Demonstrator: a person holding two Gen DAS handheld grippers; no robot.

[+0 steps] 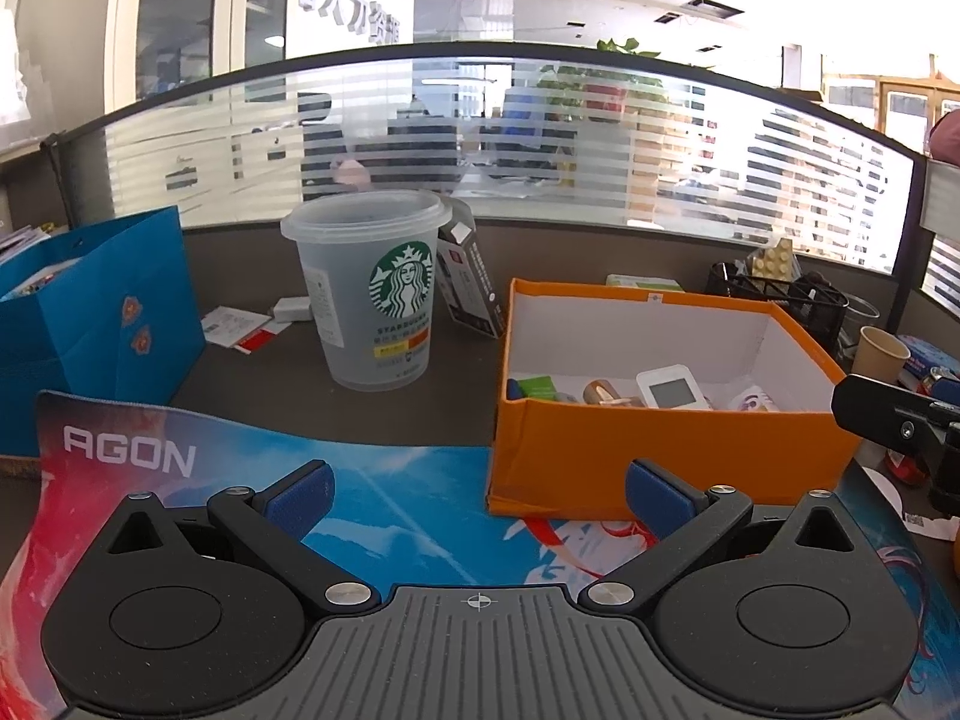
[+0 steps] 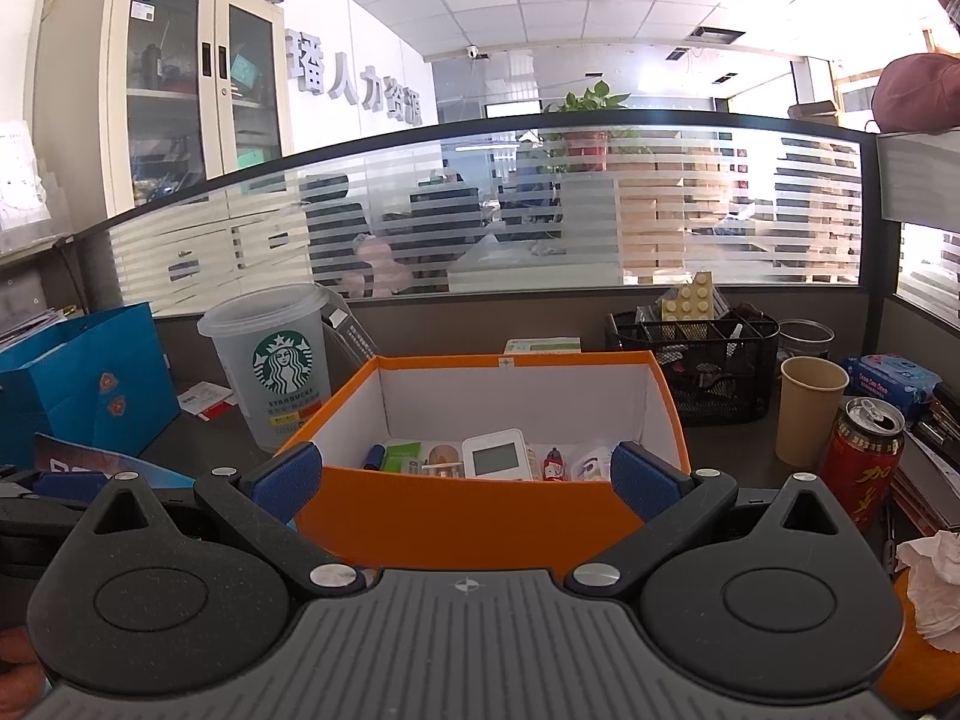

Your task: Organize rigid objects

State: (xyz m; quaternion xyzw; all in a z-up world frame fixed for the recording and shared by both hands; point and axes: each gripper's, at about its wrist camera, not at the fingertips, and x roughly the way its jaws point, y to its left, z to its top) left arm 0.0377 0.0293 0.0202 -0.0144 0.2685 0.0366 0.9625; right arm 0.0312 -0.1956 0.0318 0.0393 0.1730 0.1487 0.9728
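An orange box [image 1: 660, 450] [image 2: 468, 516] with a white inside stands on the desk. In it lie a white device with a grey screen [image 1: 667, 387] [image 2: 497, 455], a green pack [image 1: 536, 387] [image 2: 401, 456], a brown round item [image 1: 603, 393] [image 2: 444, 456] and several other small things. My left gripper [image 1: 479, 495] is open over the printed mat [image 1: 390, 480], left of the box's near corner, holding nothing. My right gripper [image 2: 465, 474] is open in front of the box's near wall, empty. A frosted Starbucks cup [image 1: 372, 288] [image 2: 273, 360] stands left of the box.
A blue paper bag [image 1: 96, 312] [image 2: 84, 378] stands at the left. A black mesh organizer [image 2: 702, 360], a paper cup [image 2: 807, 414], a red can [image 2: 861, 462] and crumpled tissue [image 2: 936, 588] crowd the right. A striped glass partition [image 2: 480, 222] closes the back. The right gripper's body [image 1: 900, 420] shows at the right edge.
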